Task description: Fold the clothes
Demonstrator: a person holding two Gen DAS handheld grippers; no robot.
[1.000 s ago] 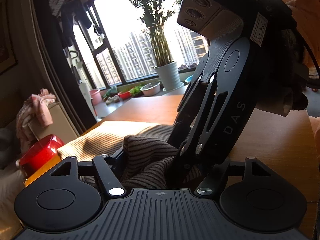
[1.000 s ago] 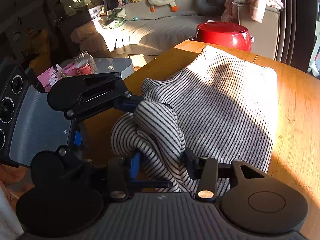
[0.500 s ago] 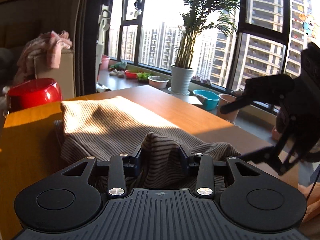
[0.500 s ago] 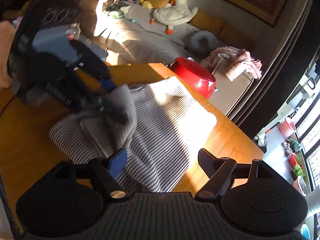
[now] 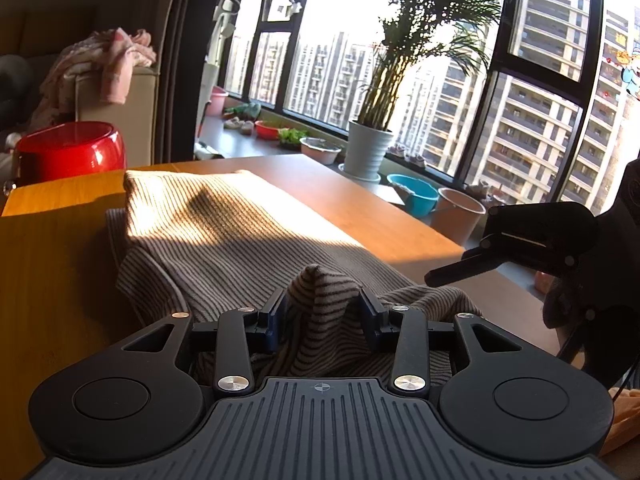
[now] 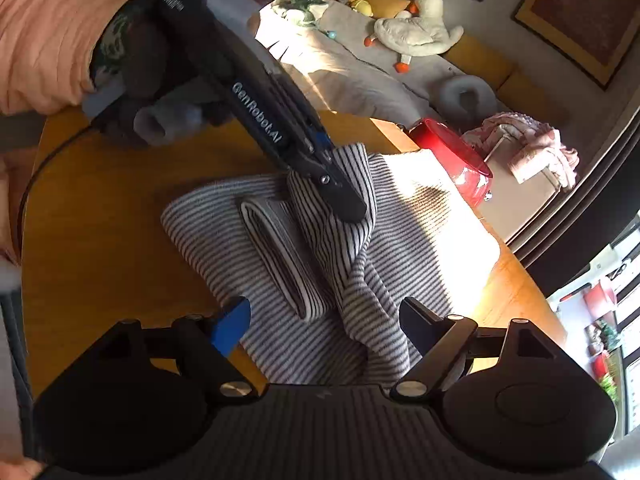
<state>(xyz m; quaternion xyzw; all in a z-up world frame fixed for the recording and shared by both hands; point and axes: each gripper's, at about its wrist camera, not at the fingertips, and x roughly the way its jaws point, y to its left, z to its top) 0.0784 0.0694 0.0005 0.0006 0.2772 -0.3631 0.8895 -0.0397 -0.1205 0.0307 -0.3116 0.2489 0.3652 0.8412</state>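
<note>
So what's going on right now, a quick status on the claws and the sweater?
Left gripper pinching a fold of the striped sweater, jaws opening. Right gripper open, holding nothing. Sweater half folded on the table. Nothing in the way.

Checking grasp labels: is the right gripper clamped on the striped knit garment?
No: the right gripper stands wide open, both pads clear of the striped knit garment, which lies on the wooden table.

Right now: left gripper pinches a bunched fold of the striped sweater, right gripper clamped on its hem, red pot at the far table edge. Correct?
Not quite. The right gripper is not clamped: the right wrist view shows its jaws spread wide above the striped sweater, pressing nothing. The rest holds: the left gripper pinches a bunched fold, and the red pot sits at the far table edge.
</note>
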